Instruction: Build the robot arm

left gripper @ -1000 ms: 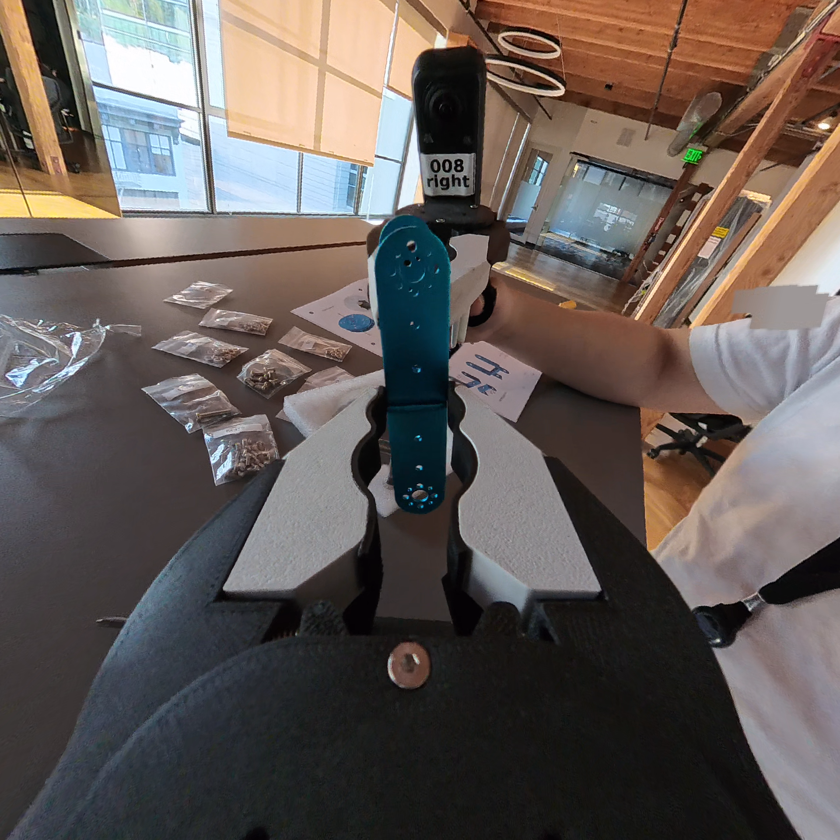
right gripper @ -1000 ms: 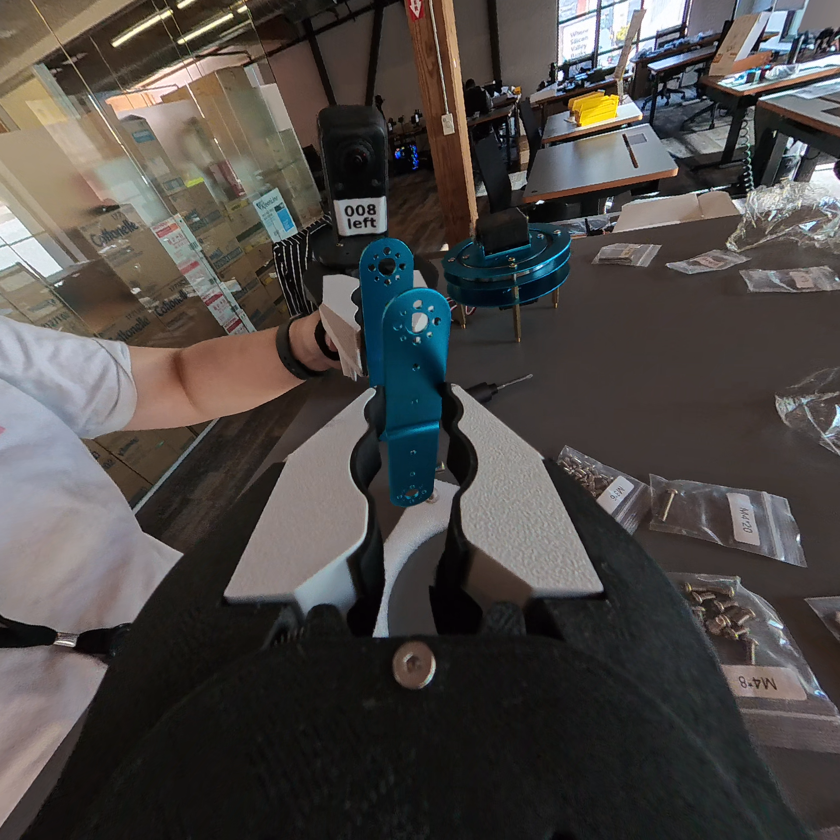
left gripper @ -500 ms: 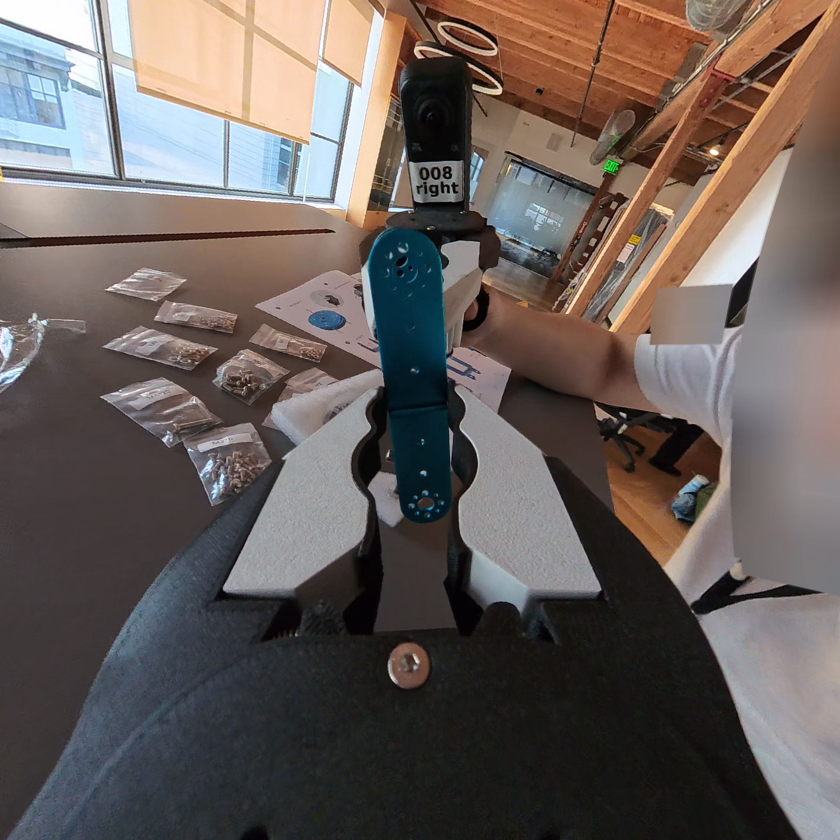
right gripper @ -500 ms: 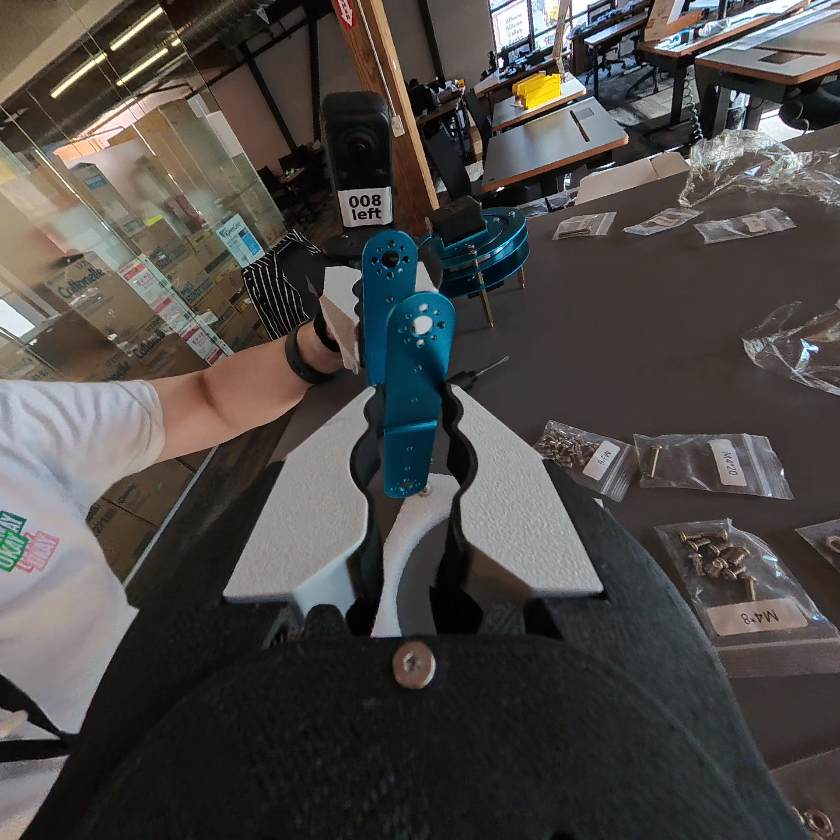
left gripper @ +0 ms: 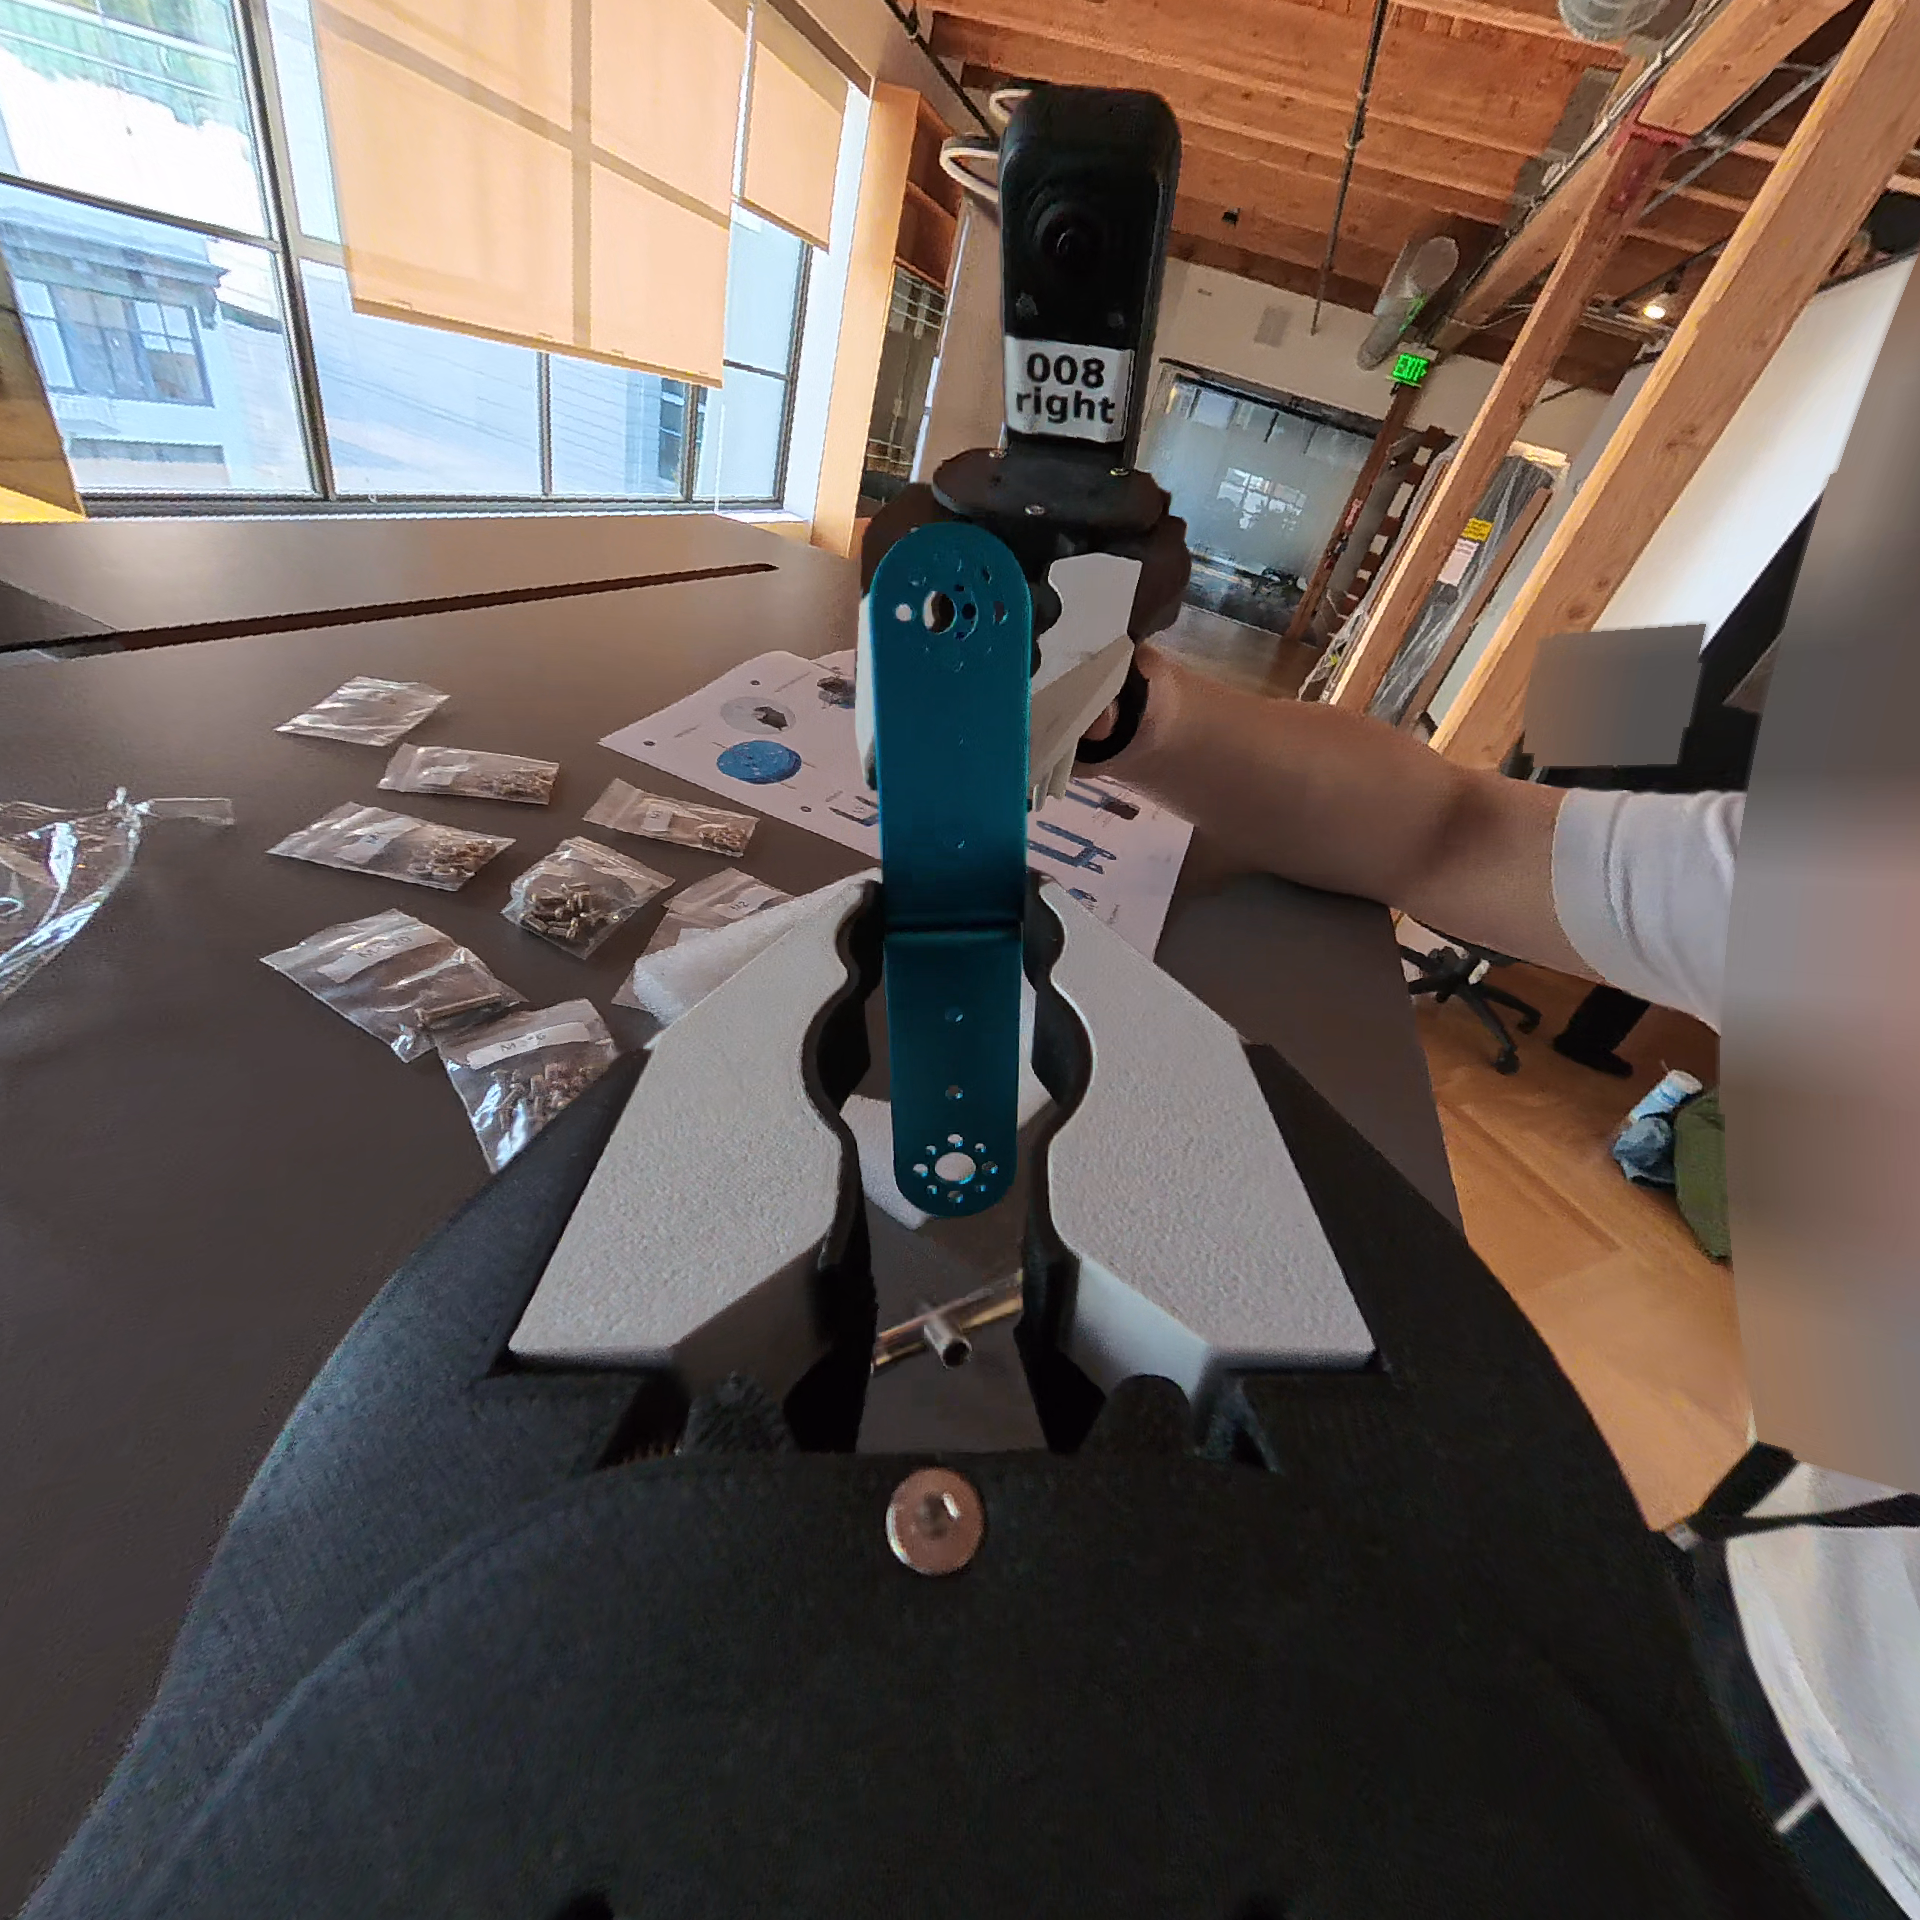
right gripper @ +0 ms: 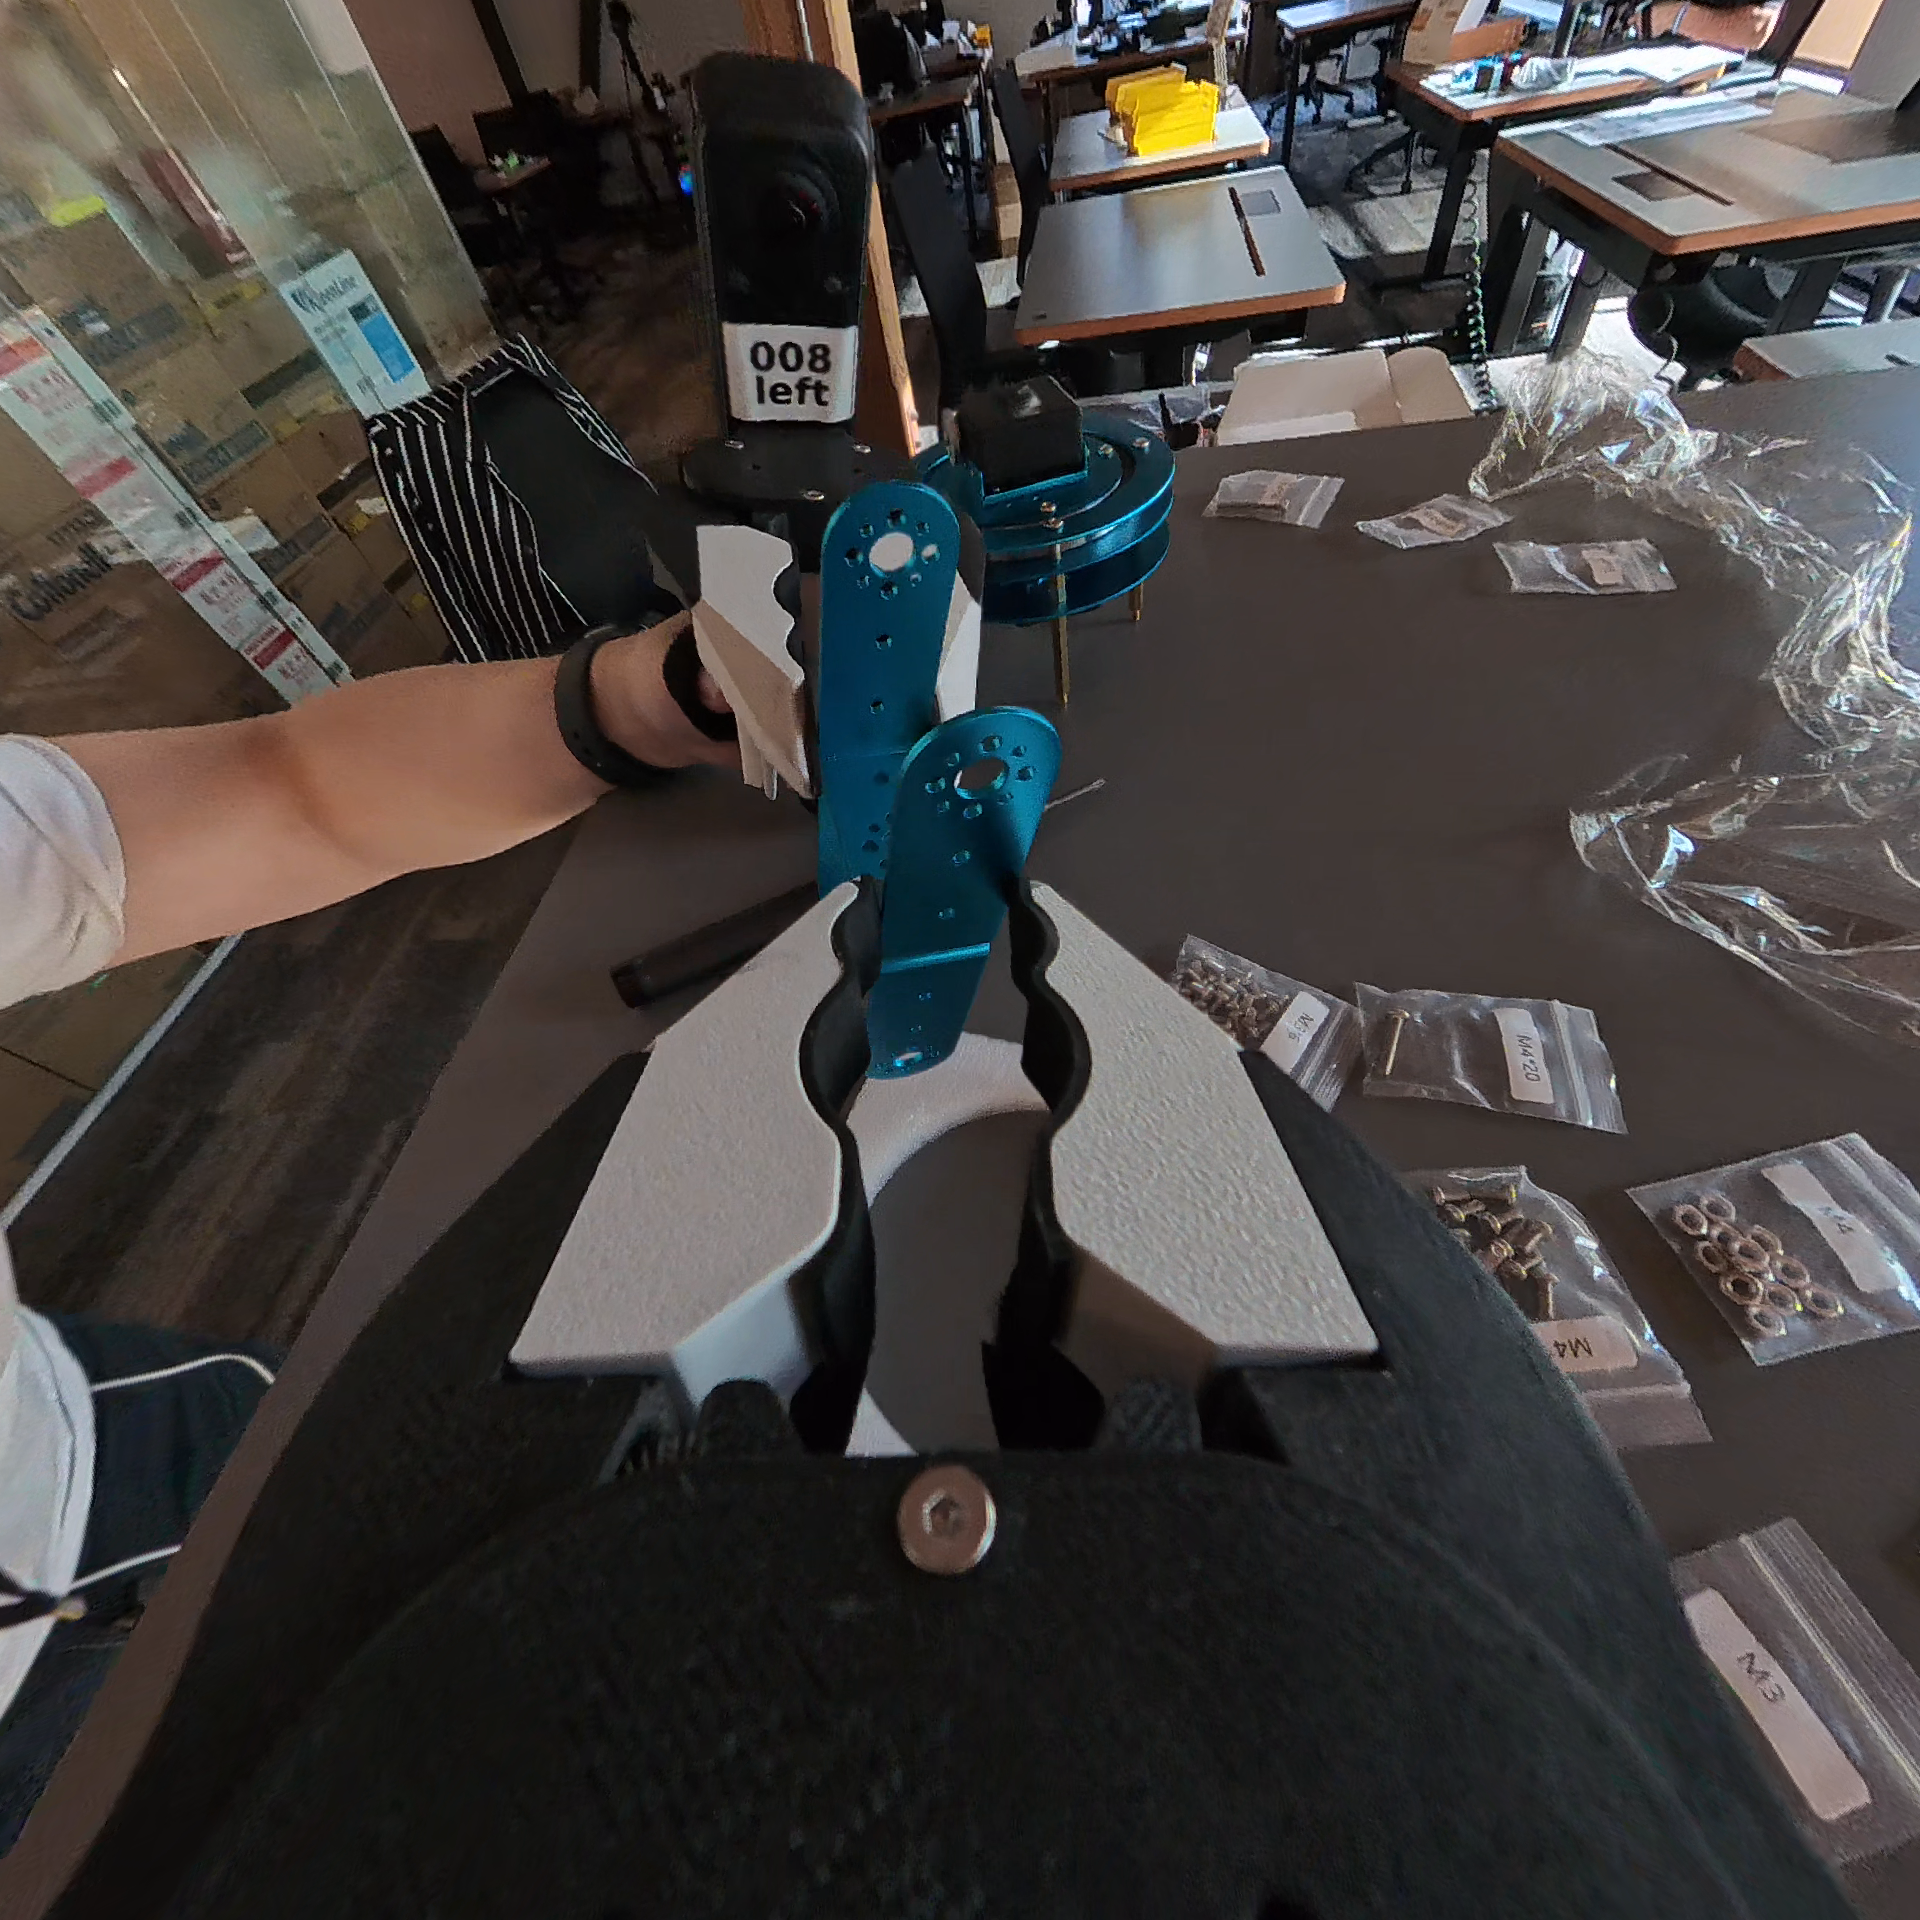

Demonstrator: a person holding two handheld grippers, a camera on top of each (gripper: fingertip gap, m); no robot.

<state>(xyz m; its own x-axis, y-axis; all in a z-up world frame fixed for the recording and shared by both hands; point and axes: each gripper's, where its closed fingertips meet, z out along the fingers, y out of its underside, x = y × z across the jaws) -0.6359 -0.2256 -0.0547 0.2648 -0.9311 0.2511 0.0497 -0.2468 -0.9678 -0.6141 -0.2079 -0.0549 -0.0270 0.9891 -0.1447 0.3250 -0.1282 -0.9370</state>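
My left gripper (left gripper: 951,904) is shut on a blue metal bracket (left gripper: 951,790) with holes, held upright above the dark table (left gripper: 208,1143). My right gripper (right gripper: 935,904) is shut on a second blue bracket (right gripper: 961,852), tilted a little to the right. The two grippers face each other. In the right wrist view the left gripper (right gripper: 852,665) and its bracket (right gripper: 883,623) stand just behind mine, the two brackets overlapping at the base. In the left wrist view the right gripper (left gripper: 966,675) is partly hidden behind the bracket.
Several small bags of screws (left gripper: 395,842) (right gripper: 1496,1049) lie on the table, with a printed sheet (left gripper: 790,727), white foam (left gripper: 707,945), crumpled clear plastic (right gripper: 1766,675), a blue round assembly (right gripper: 1049,509) and a black tool handle (right gripper: 707,951). The table edge (left gripper: 1382,997) is close by. Both grippers' tips are close together, under 4 cm apart.
The right gripper's bracket has tilted to the right and sits lower against the left one. Both views have swung slightly. A small metal tool now shows under the left gripper.
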